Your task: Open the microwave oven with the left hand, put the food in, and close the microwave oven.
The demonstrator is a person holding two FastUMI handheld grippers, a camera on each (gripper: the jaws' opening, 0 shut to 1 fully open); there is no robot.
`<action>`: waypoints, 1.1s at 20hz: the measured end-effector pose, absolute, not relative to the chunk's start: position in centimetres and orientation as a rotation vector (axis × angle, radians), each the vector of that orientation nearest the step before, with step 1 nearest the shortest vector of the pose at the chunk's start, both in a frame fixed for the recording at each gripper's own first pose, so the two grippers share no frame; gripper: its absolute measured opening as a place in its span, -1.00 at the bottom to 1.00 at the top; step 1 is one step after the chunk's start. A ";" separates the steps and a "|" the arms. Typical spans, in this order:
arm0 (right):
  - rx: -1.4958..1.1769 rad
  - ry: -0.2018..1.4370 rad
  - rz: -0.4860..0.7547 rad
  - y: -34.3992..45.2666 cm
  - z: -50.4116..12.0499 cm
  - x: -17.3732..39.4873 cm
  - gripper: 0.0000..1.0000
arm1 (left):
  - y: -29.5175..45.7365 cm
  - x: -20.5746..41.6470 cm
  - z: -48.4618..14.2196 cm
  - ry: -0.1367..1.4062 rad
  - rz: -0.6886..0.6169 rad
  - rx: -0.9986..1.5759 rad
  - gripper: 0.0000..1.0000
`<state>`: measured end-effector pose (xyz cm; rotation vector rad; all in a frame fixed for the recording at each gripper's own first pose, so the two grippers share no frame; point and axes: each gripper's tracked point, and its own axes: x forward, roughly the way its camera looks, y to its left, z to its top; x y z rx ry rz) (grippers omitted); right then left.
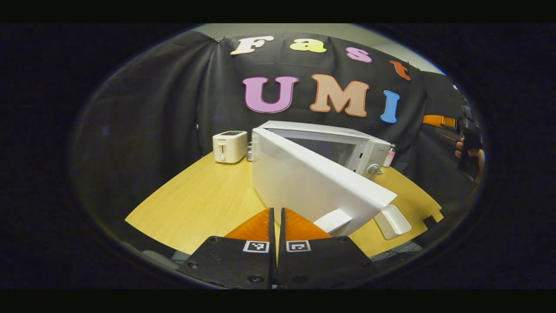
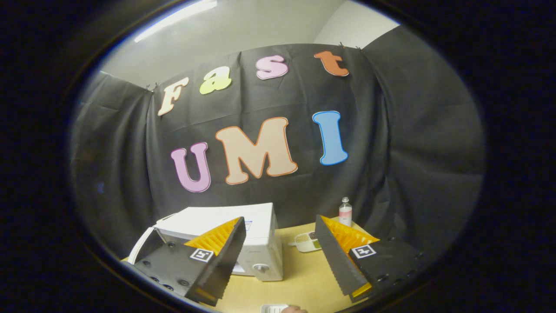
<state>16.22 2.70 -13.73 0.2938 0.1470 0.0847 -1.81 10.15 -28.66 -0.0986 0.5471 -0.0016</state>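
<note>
The white microwave (image 1: 369, 150) stands on the wooden table, and its door (image 1: 312, 182) is swung partly open toward me. My left gripper (image 1: 276, 213) is shut just in front of the door's free edge, with nothing between its fingers; a white handle block (image 1: 332, 219) sits just right of them. In the right gripper view the microwave (image 2: 256, 226) lies below and to the left, its door (image 2: 141, 243) hanging open. My right gripper (image 2: 280, 224) is open and empty, raised above the table. A small white dish of food (image 2: 308, 242) rests to the right of the microwave.
A white toaster (image 1: 230, 146) stands left of the microwave. A small bottle (image 2: 345, 211) is at the back right. A white tray (image 1: 393, 221) lies on the table (image 1: 195, 195) by the door's corner. A hand holding the other gripper (image 1: 471, 152) is far right.
</note>
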 end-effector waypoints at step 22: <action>0.251 0.110 -0.019 -3.5 -12.3 14.9 0.82 | -3.1 7.6 -30.5 0.517 -0.236 -0.007 -1.00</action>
